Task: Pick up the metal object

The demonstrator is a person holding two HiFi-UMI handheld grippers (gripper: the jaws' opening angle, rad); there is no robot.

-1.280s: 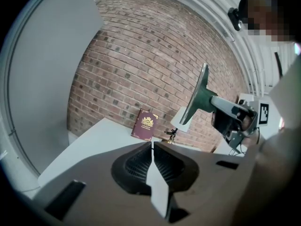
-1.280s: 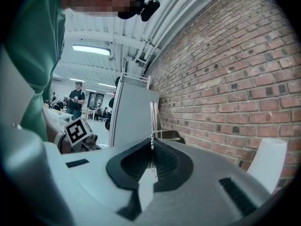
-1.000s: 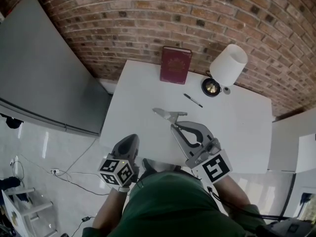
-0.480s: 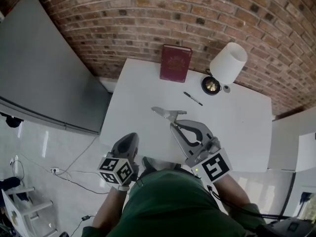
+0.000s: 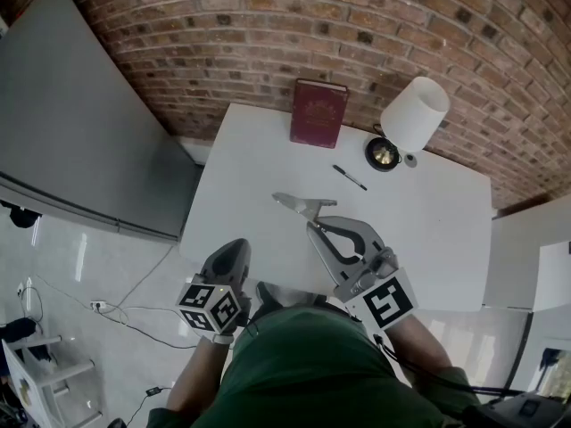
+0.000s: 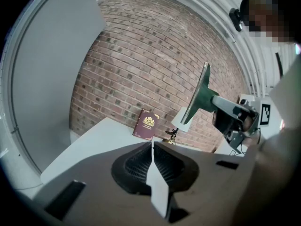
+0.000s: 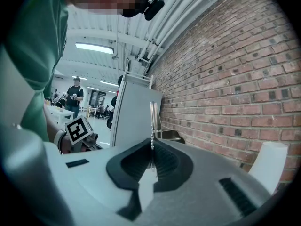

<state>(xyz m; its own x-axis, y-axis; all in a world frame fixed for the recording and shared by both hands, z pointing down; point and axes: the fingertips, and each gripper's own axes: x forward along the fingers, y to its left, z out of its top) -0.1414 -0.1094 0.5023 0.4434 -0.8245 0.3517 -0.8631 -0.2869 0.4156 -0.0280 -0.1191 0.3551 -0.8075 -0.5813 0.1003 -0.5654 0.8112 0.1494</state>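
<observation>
Head view: right gripper point(image 5: 314, 227) is clamped on the metal object point(image 5: 297, 205) over the middle of the table point(image 5: 437, 230). Left gripper point(image 5: 234, 255) sits at the near edge, by the left corner.
Left gripper view: jaws together, empty; object held clear above table.
Right gripper view: object edge-on, just a thin sliver.

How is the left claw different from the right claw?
The right claw is pinching the thin metal object, but the left claw is shut on nothing. The right claw reaches out over the white table, while the left claw sits back by the table's near edge. What they share: both claws are closed tight.
</observation>
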